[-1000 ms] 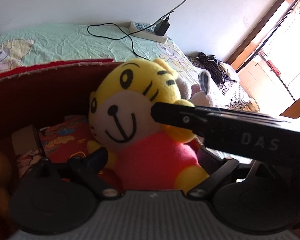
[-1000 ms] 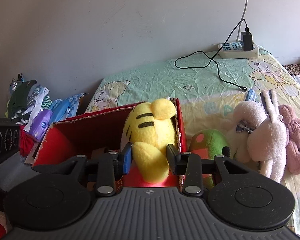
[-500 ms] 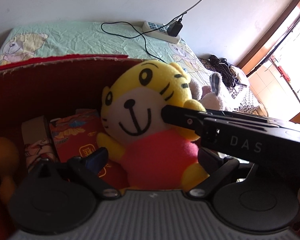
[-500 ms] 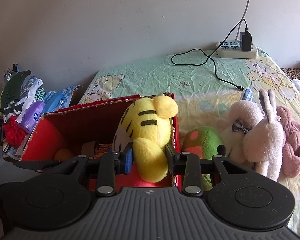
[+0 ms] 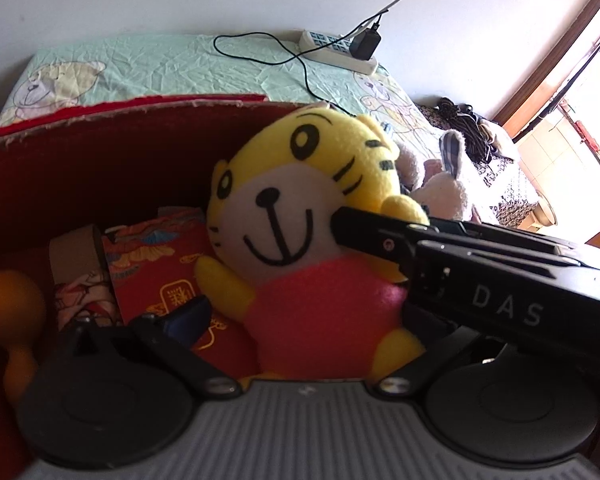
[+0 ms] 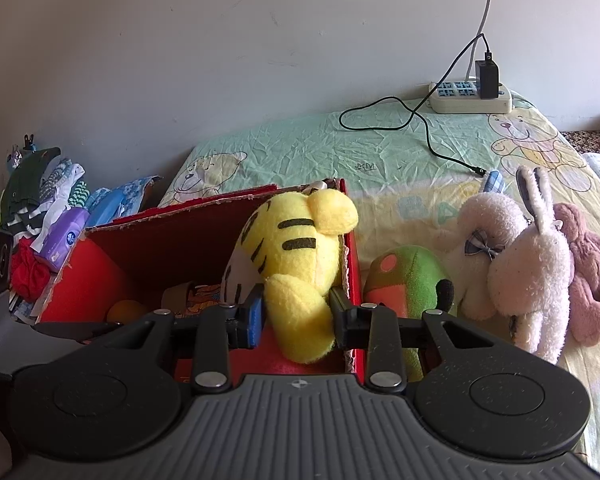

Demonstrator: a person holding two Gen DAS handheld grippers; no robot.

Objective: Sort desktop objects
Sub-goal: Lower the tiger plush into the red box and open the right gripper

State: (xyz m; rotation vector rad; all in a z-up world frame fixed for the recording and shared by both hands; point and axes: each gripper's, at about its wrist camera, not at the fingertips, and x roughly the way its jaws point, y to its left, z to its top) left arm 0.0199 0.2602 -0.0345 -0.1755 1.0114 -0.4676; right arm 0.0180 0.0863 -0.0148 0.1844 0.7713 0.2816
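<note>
A yellow tiger plush point(image 5: 300, 220) in a red shirt sits upright at the right end of the red cardboard box point(image 5: 100, 152). My right gripper point(image 6: 298, 314) is shut on one yellow paw of the tiger plush point(image 6: 296, 248), just inside the box point(image 6: 172, 236) by its right wall. In the left wrist view the right gripper point(image 5: 340, 220) reaches in from the right, its tip at the tiger's cheek. My left gripper point(image 5: 304, 320) is open, its fingers spread wide on either side of the plush's body without touching it. Its right finger is partly hidden.
The box also holds a red printed packet point(image 5: 160, 272), a tape roll point(image 5: 76, 252) and an orange gourd-shaped toy point(image 5: 12, 312). Right of the box lie a green plush point(image 6: 412, 280), a white rabbit point(image 6: 528, 272) and a pink plush point(image 6: 592, 264). A power strip point(image 6: 472, 98) sits by the wall.
The tiger plush has sunk lower into the box with the right gripper still on its paw. The left gripper has drawn back and tilted, so more of the box's inside shows.
</note>
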